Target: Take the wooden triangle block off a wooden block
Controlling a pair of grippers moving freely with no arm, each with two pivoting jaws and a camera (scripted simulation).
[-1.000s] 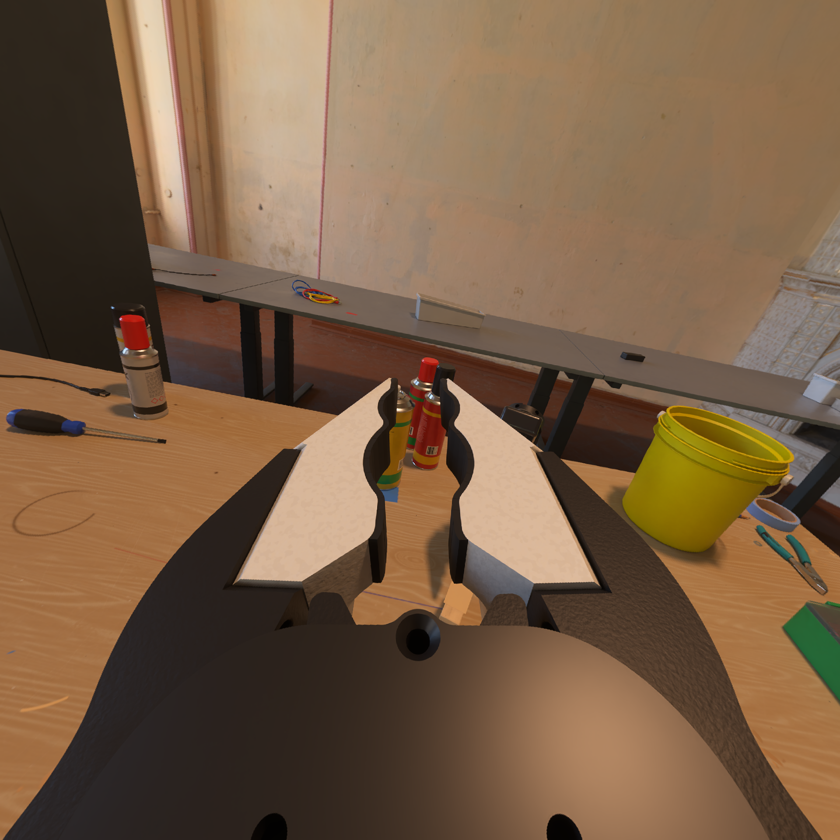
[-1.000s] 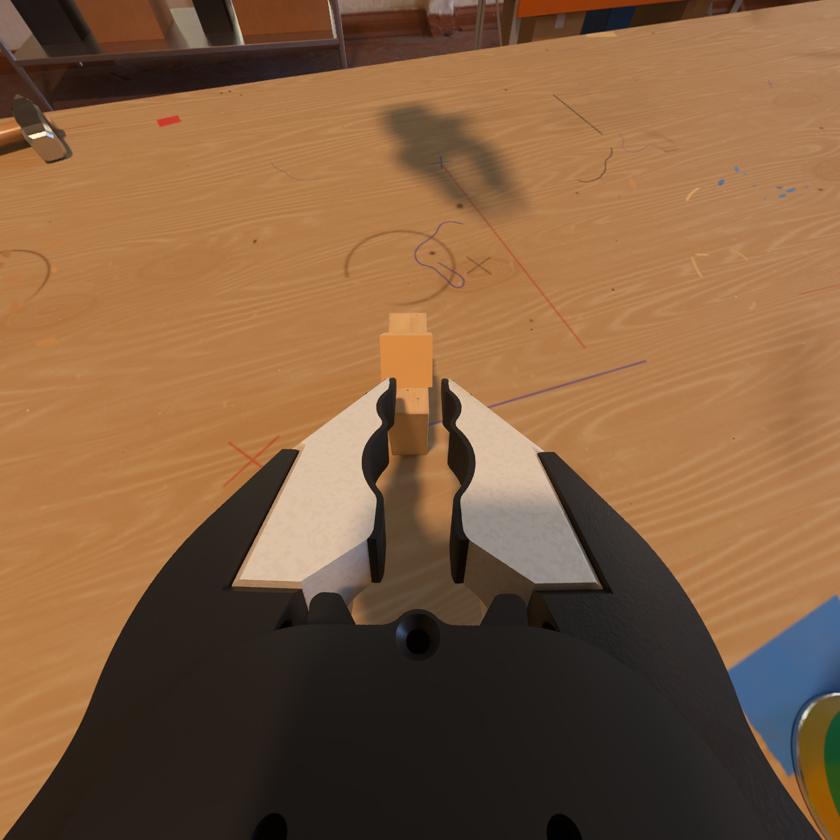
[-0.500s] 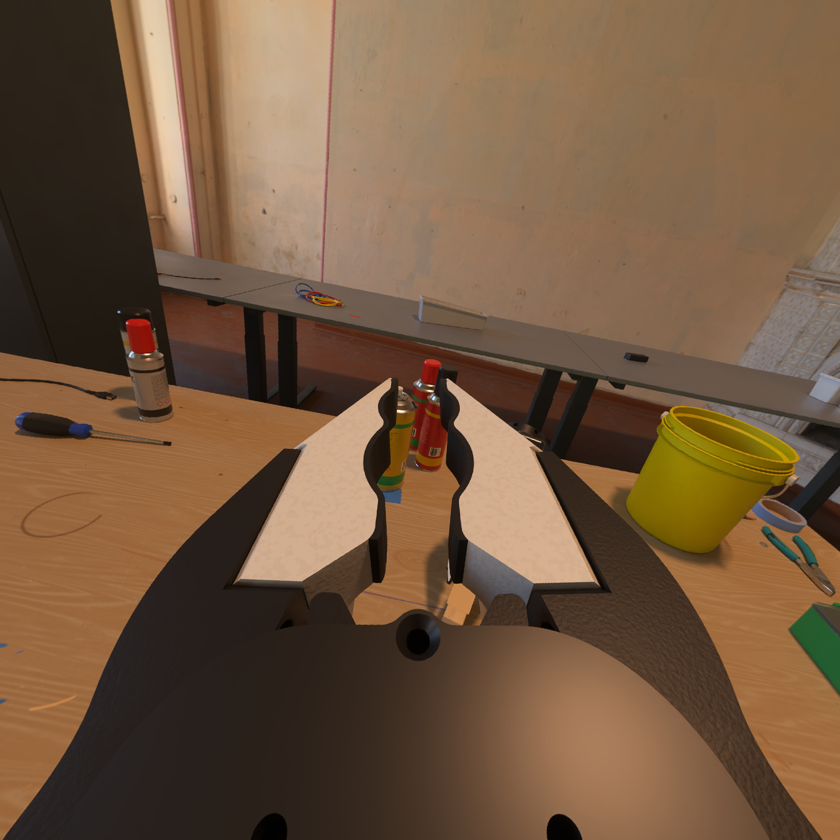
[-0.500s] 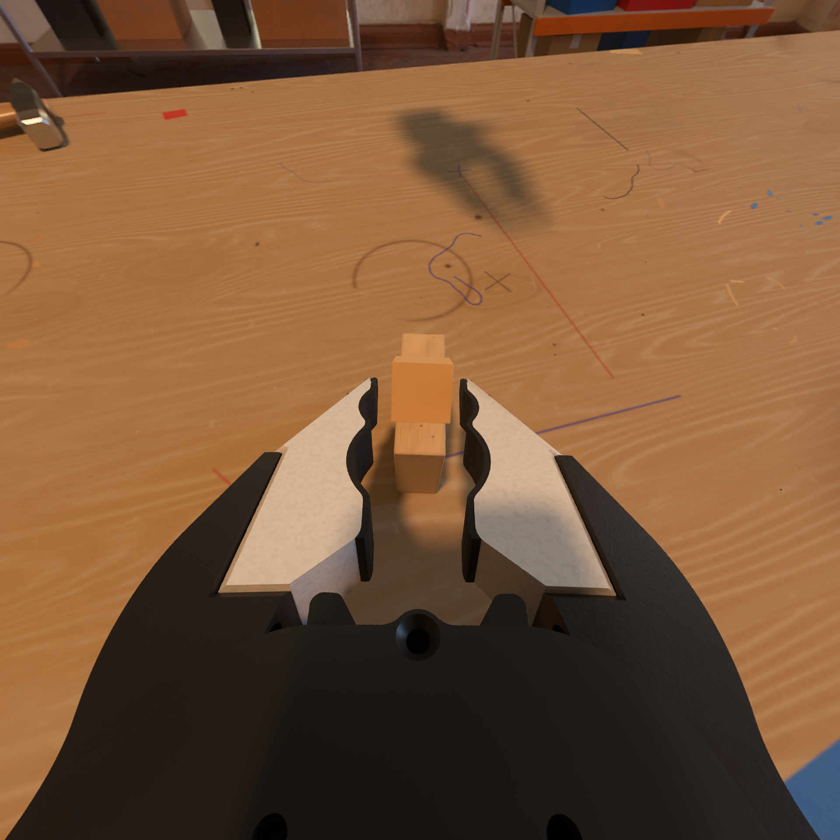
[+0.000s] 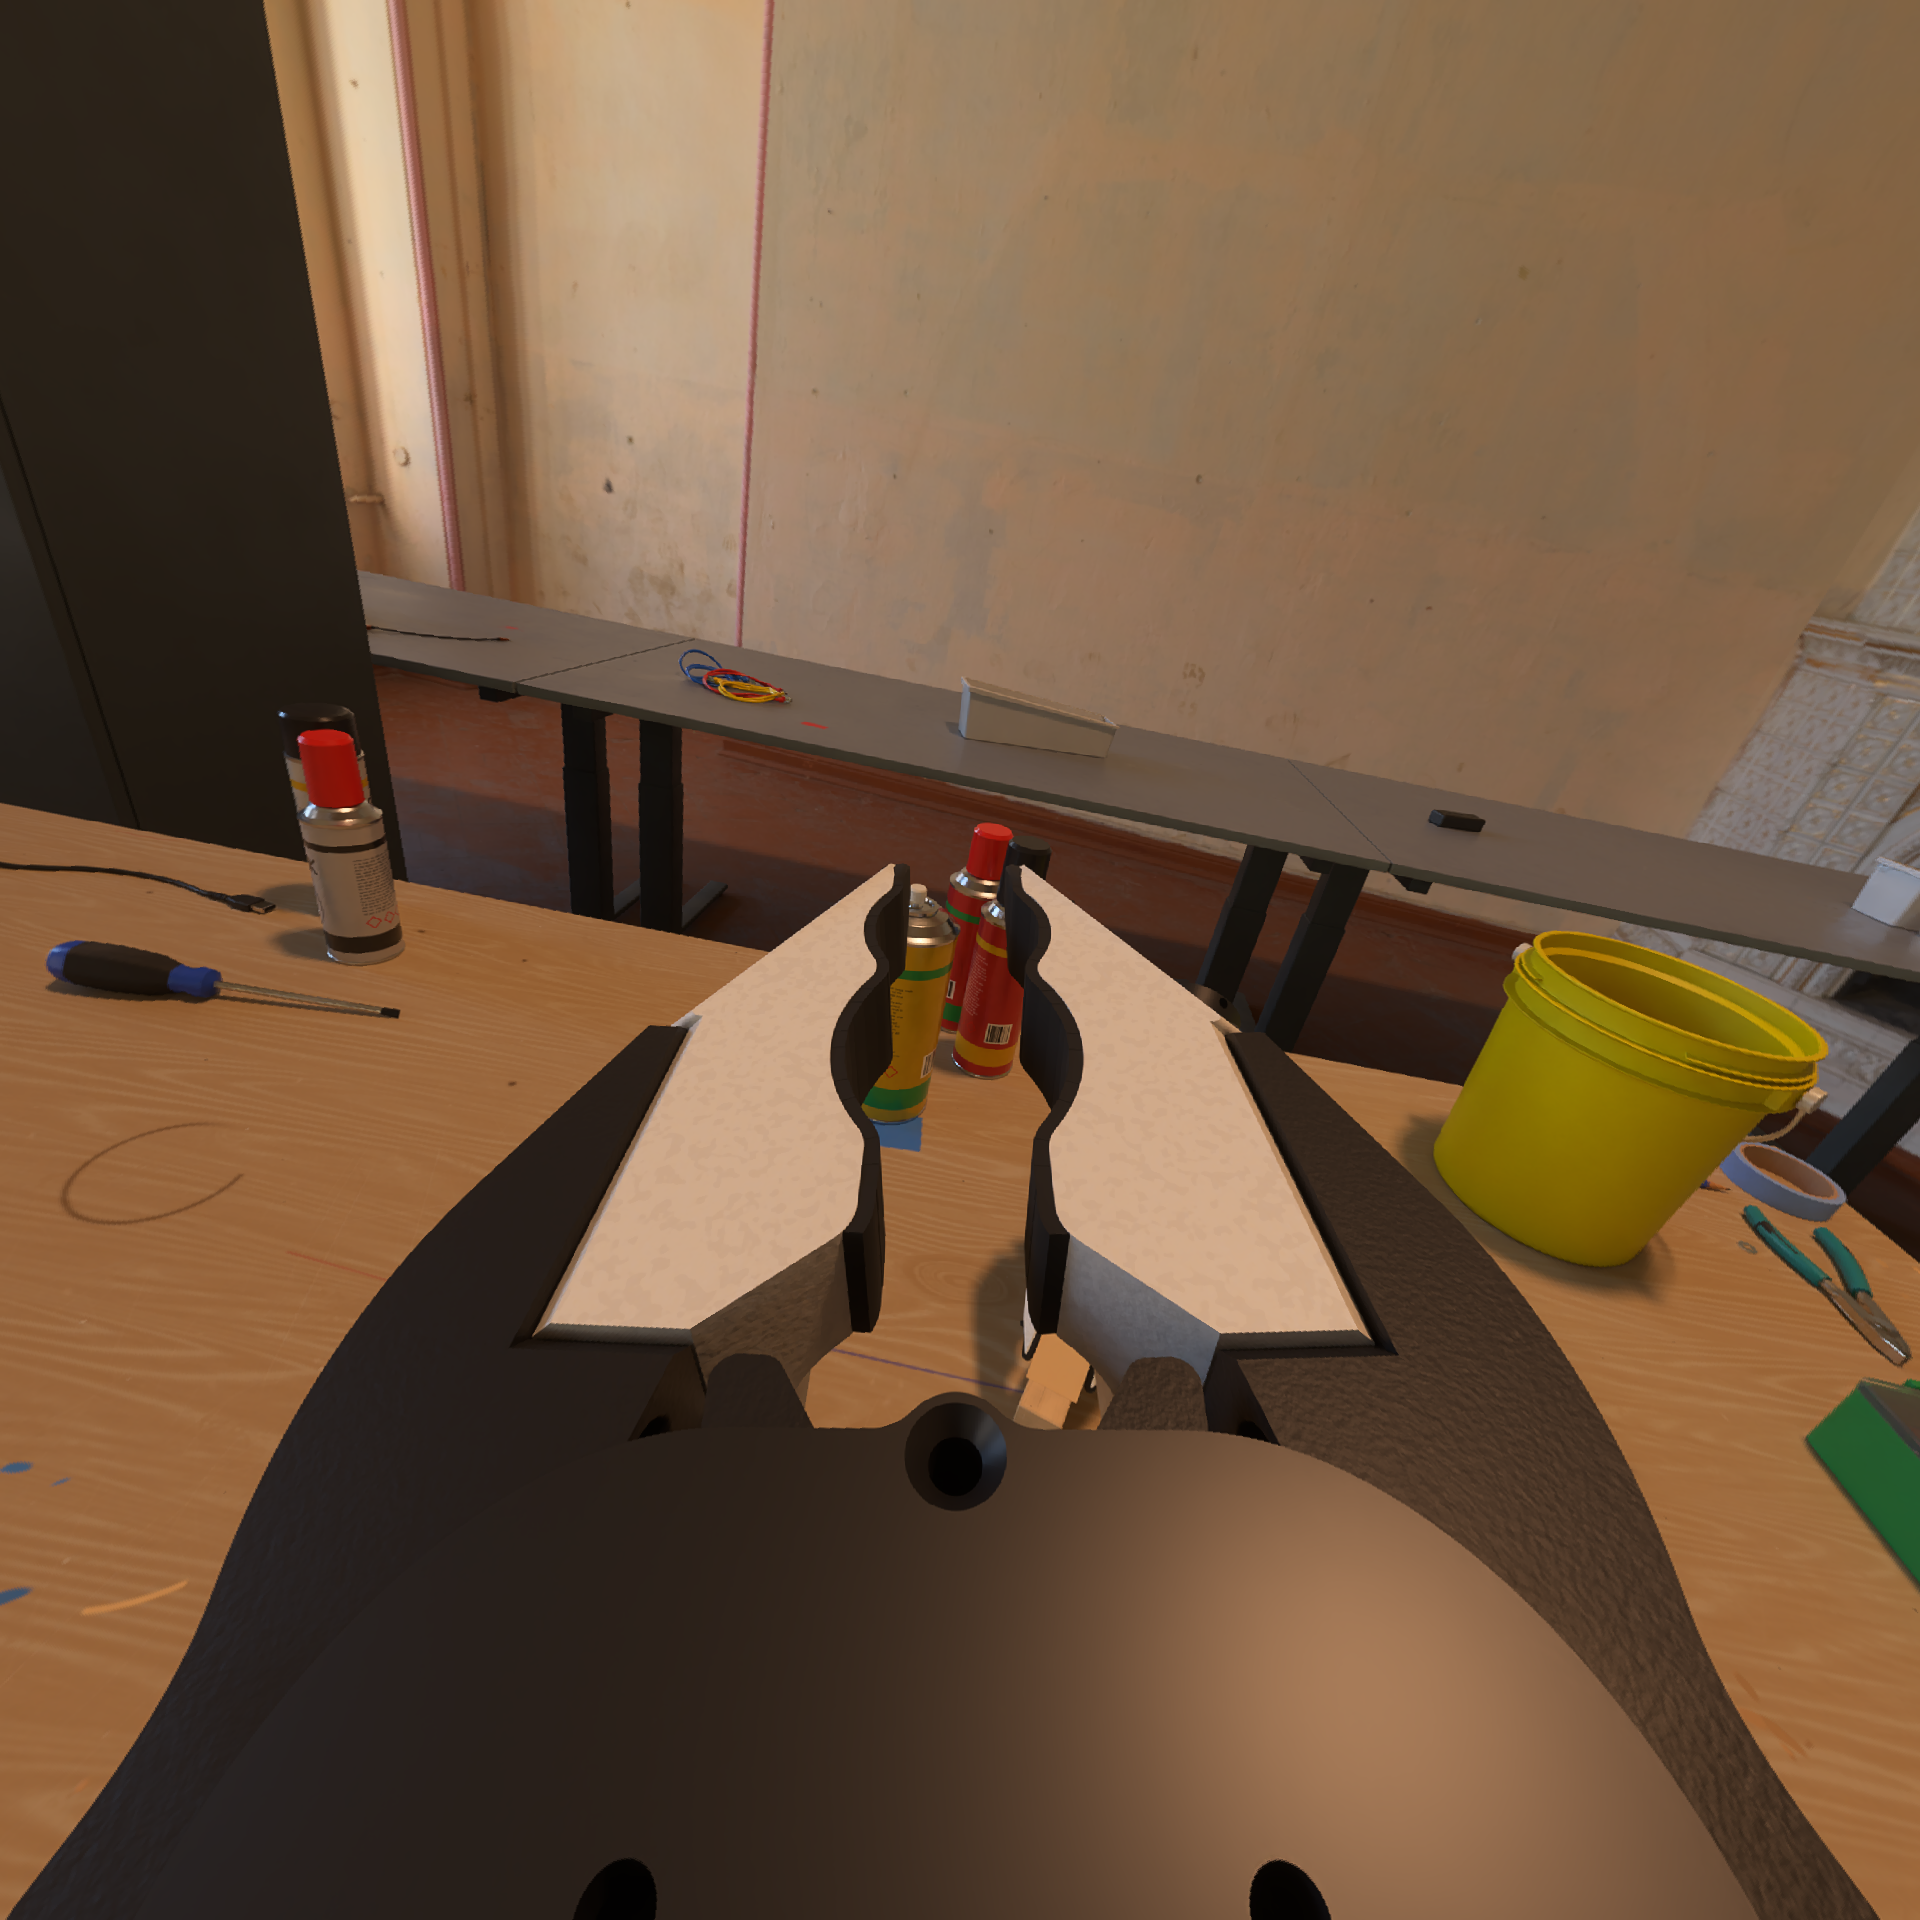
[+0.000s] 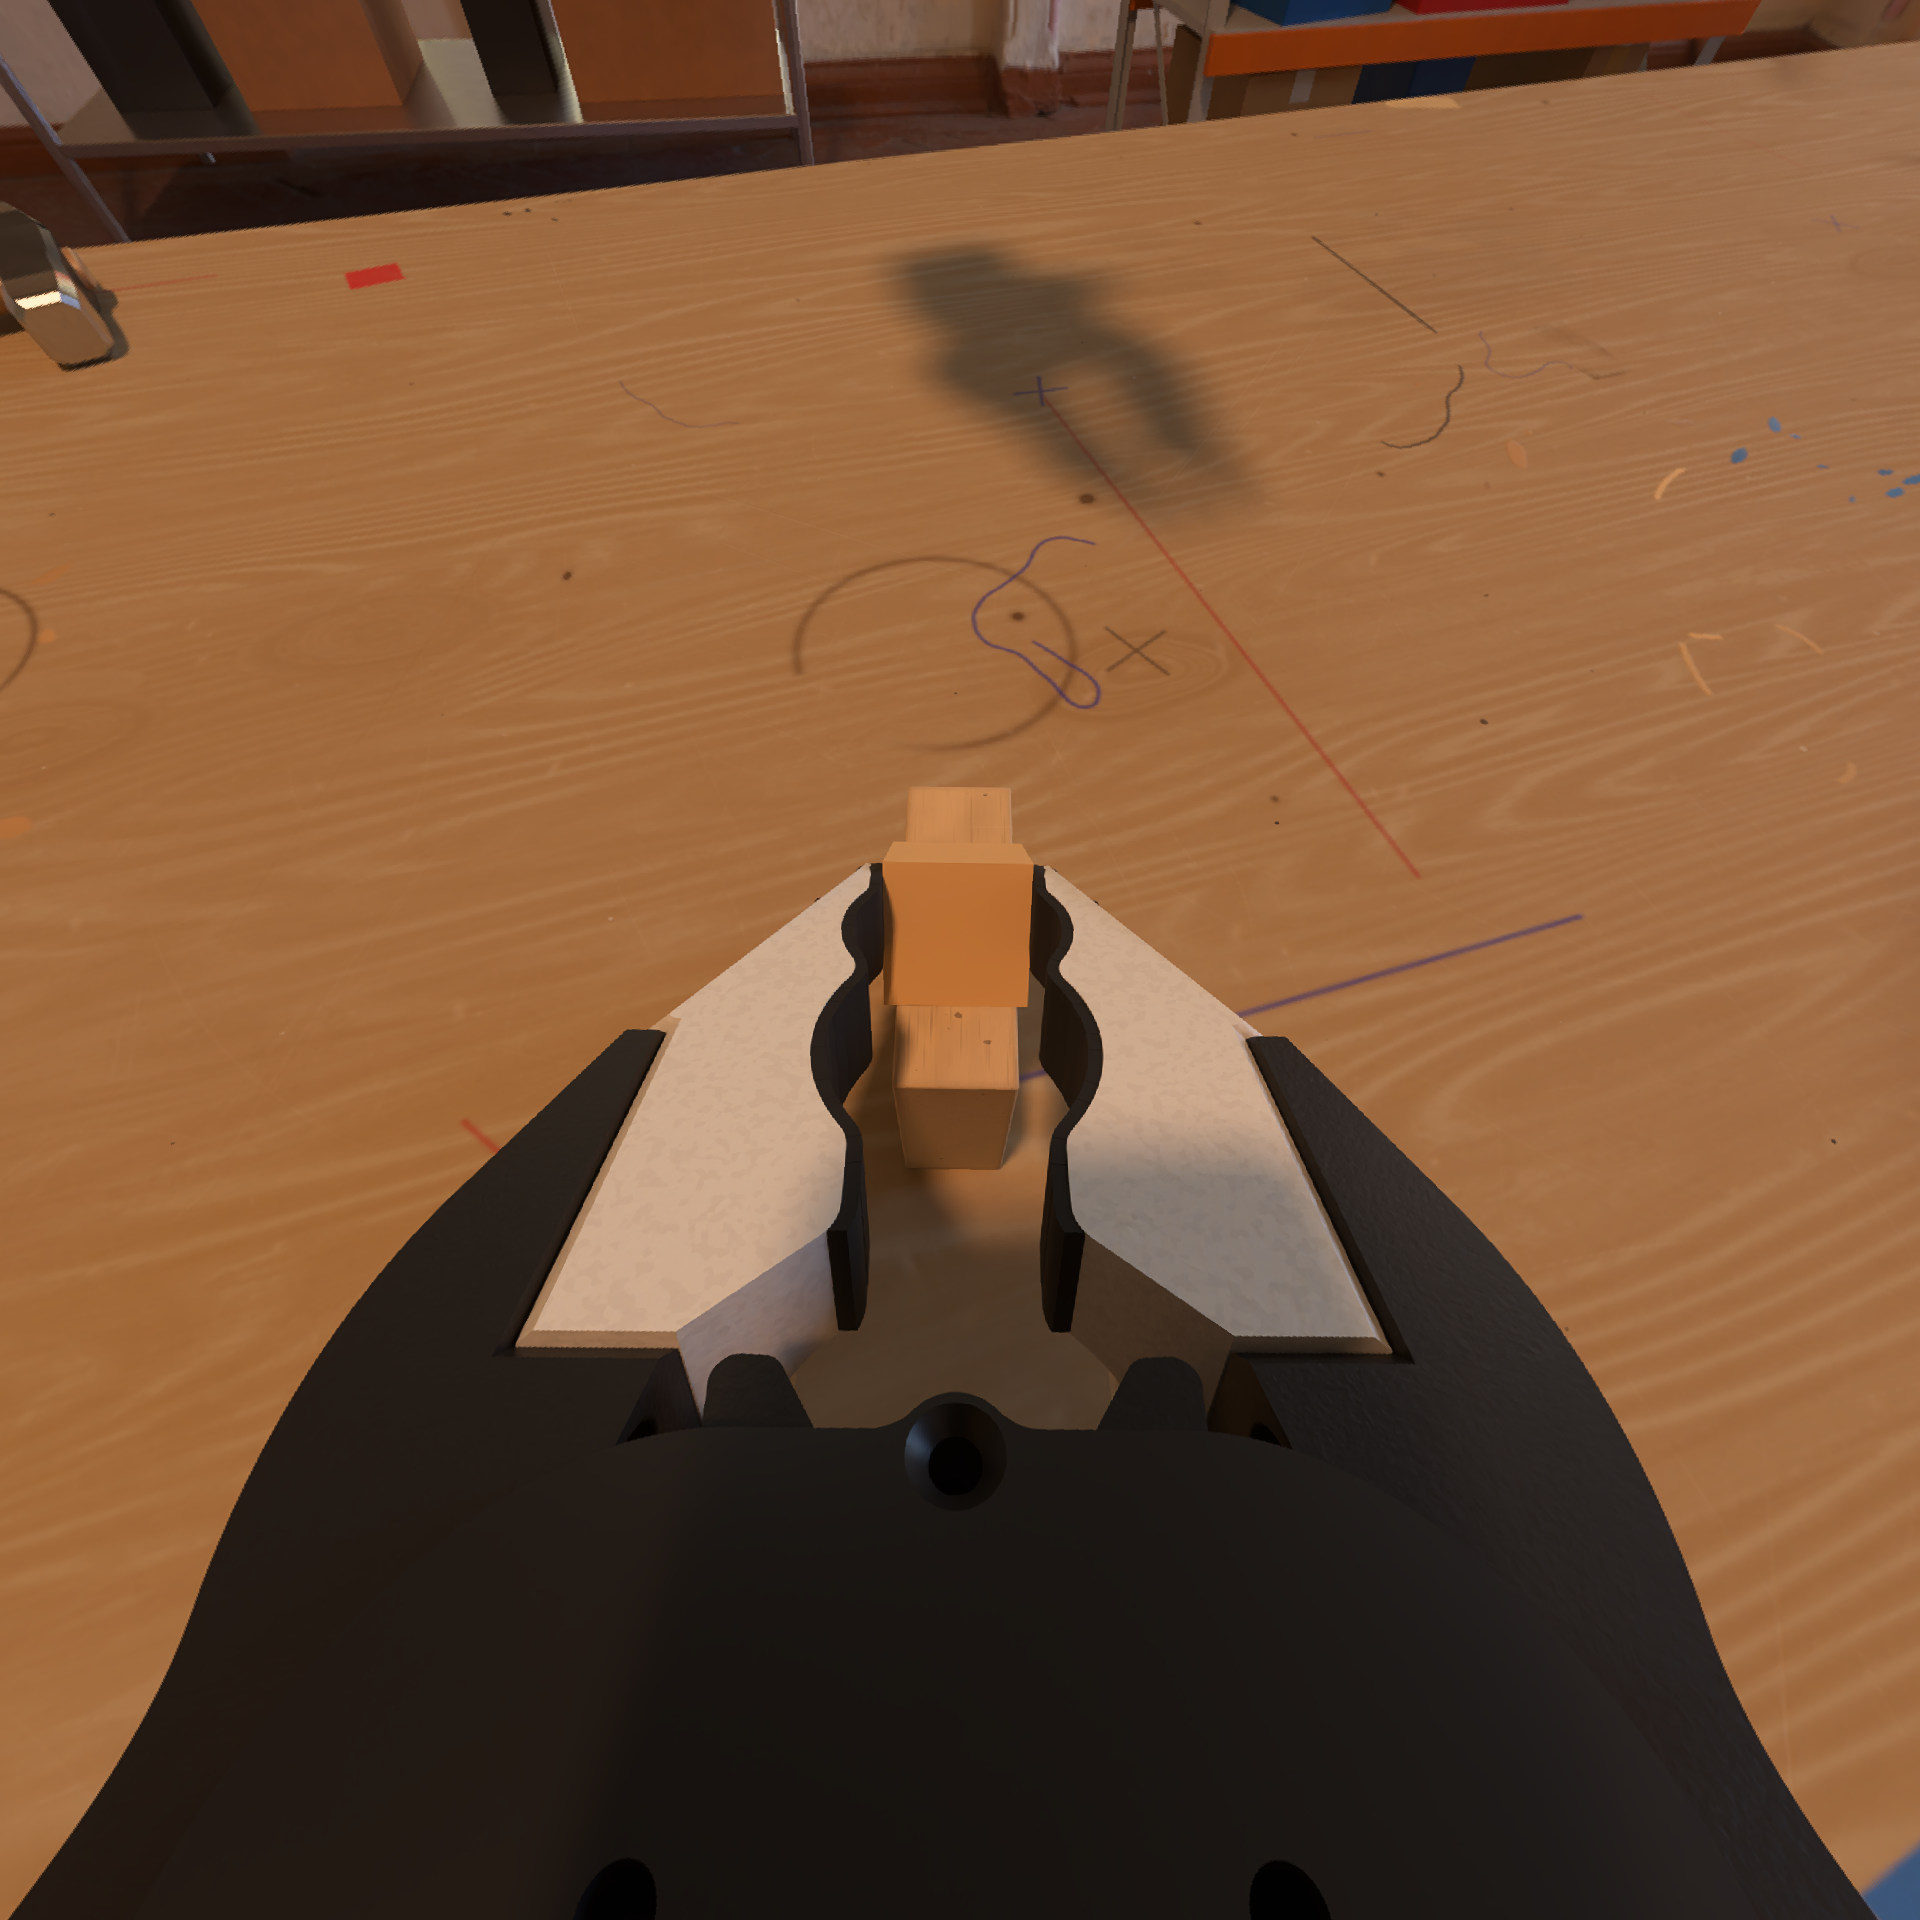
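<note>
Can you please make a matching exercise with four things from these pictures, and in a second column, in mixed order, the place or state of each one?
Things:
1. wooden triangle block
2. yellow bucket
3. screwdriver
4. right hand-held gripper

Places or states:
A. lying flat on the table, far left in the left wrist view
B. closed on the orange piece at its fingertips
C. standing upright, far right in the left wrist view
D. on top of the paler wooden block

Pairs: 1-D, 2-C, 3-A, 4-B
</note>
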